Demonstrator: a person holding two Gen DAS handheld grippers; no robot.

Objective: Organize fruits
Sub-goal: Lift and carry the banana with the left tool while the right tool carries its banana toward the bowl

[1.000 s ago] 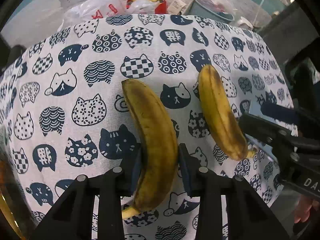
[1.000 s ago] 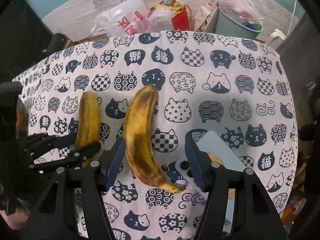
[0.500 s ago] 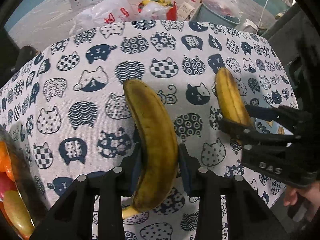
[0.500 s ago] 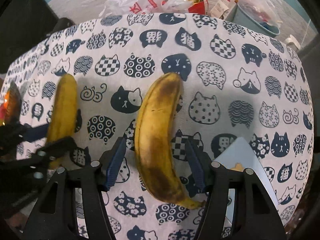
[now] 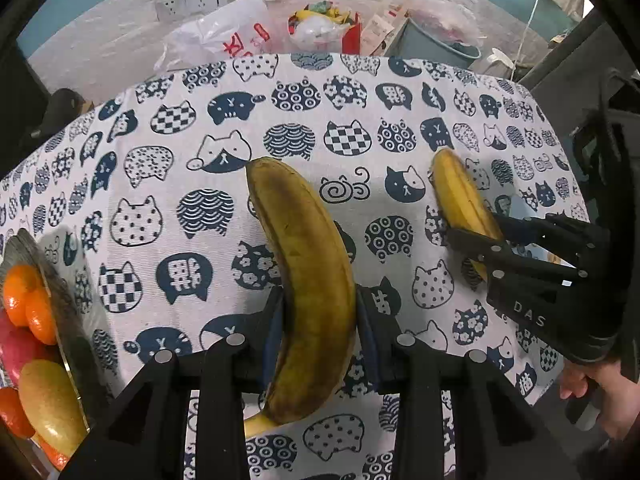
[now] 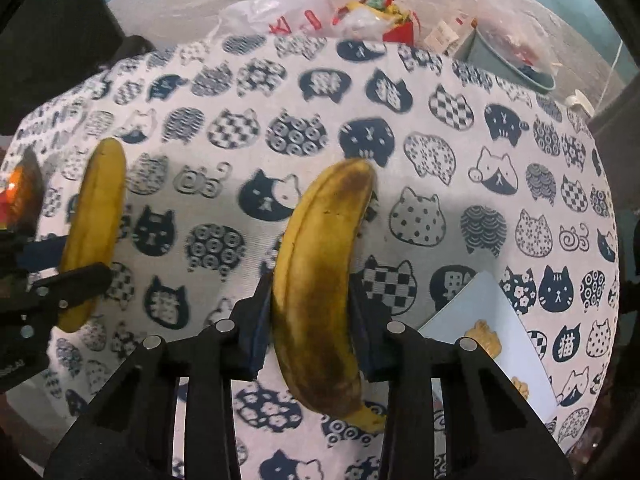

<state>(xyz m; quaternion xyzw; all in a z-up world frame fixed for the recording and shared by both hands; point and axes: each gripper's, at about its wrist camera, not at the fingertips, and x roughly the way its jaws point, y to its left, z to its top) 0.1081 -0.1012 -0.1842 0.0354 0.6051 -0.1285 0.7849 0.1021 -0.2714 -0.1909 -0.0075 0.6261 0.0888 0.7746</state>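
Observation:
My left gripper is shut on a browning banana and holds it above the cat-print tablecloth. My right gripper is shut on a second spotted banana, also lifted. Each gripper shows in the other's view: the right one with its banana at the right, the left one with its banana at the left. A bowl holding oranges, a pear and a red fruit sits at the far left.
A pale blue phone lies on the cloth at the right, near the table's front edge. Beyond the table's far edge are plastic bags, a red bag and a grey bin.
The right gripper has closed on its banana and lifted it. Both grippers have carried their bananas leftward, and the fruit bowl has come into the left wrist view.

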